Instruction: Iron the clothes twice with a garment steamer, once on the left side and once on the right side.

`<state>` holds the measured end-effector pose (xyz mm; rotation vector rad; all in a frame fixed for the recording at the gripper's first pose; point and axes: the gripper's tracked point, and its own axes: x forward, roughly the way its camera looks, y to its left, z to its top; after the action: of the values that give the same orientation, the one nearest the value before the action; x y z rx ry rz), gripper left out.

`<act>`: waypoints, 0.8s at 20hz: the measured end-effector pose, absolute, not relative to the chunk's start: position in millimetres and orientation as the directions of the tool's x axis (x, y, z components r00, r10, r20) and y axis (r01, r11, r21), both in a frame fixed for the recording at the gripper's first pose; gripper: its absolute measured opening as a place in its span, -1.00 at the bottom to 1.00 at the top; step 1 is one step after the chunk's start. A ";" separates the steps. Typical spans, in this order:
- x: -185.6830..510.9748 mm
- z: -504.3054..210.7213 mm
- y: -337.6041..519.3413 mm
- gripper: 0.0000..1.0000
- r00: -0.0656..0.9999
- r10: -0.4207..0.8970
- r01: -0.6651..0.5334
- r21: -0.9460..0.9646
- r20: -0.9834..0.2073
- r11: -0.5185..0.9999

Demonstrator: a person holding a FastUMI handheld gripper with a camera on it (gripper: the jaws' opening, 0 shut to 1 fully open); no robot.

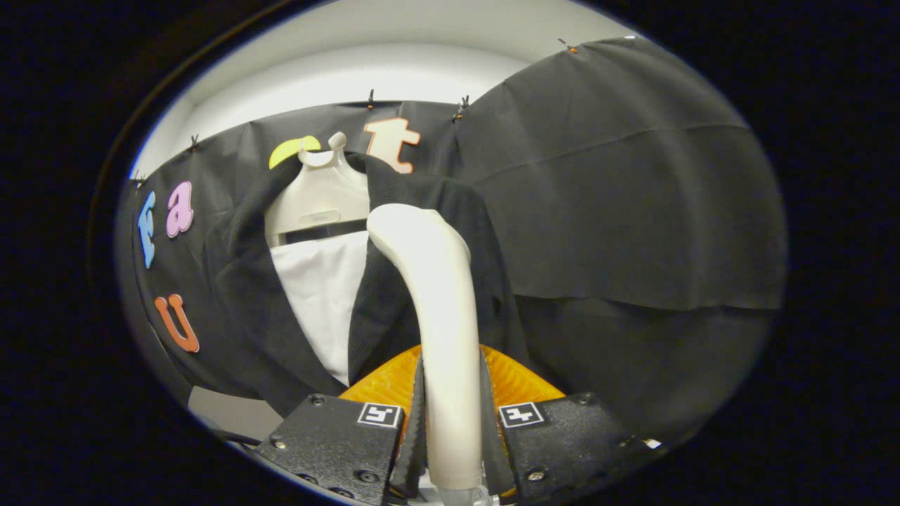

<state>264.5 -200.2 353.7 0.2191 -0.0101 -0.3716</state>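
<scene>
- A dark jacket point(239, 281) is hung on a pale hanger point(316, 197), open over white fabric point(320, 295).
- The steamer point(439, 295) is pinched upright by the gripper point(451, 429), its head bent against the jacket's right-of-opening front panel.
- That panel looks set to be stroked lengthwise.

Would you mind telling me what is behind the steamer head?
The gripper is shut on the steamer. Behind its head hangs the black jacket, its right front panel, on a pale hanger over a white shirt. The steamer covers part of that panel.
</scene>
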 end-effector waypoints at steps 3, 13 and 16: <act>268.6 339.6 -194.5 -0.25 0.928 -0.369 0.372 0.187 -0.052 0.909; 269.9 282.1 -175.2 -0.25 0.920 -0.369 0.386 0.143 -0.128 0.911; 271.3 267.6 -170.3 -0.25 0.919 -0.366 0.385 0.129 -0.148 0.914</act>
<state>271.3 -170.3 267.6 0.1568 0.1223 -0.3880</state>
